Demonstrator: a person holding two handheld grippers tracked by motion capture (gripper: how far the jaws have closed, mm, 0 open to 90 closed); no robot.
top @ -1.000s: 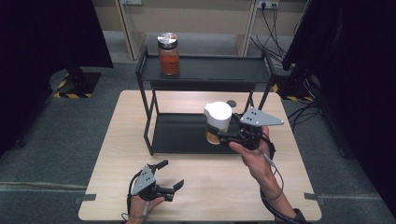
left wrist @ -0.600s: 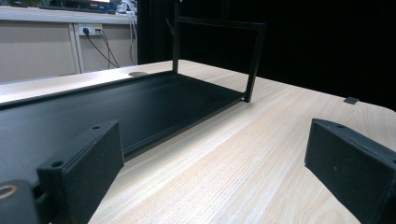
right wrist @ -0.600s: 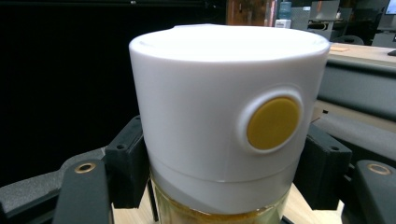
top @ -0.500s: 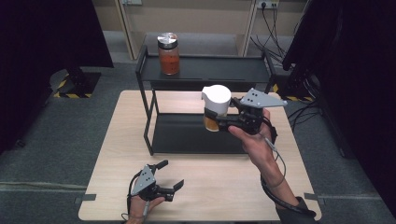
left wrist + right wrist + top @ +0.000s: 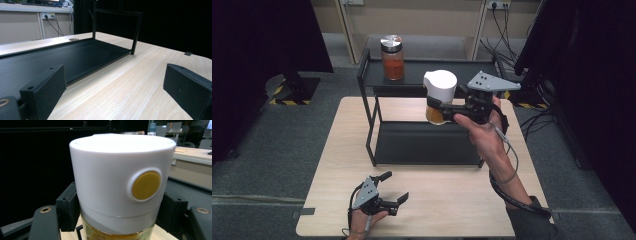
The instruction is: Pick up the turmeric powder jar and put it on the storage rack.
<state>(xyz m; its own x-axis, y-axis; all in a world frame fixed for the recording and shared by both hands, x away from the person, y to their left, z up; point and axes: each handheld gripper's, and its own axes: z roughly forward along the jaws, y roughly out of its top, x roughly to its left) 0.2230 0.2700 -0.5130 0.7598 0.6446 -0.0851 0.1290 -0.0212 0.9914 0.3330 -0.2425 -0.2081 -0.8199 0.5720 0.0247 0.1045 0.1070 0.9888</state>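
Grey carpet and dark curtains surrounded the pale wooden bench (image 5: 512,150) where we worked, with a black two-tier shelf rack (image 5: 372,125) standing across its far half. A second before, our right tongs (image 5: 443,106) had sat lower, near the middle of the frame, with the white-lidded jar (image 5: 440,96) just over the rack's bottom tray (image 5: 412,145); now they had risen toward the upper centre, and the jar hung level with the top shelf (image 5: 472,79). Those tongs were clamped tight on the jar just below its lid, a black pad pressing each side, as the right gripper view showed around the white lid (image 5: 122,180) and its yellow button (image 5: 146,185). The yellowish contents showed below the lid. We judged the lift meant the jar was bound for the top shelf, where an orange-filled jar (image 5: 392,57) already stood at the upper left; it still had to clear the rim and be set down beside that one. Our left tongs (image 5: 393,189) rested at the lower left of the bench, spread wide and holding nothing, facing the bottom tray (image 5: 62,57).
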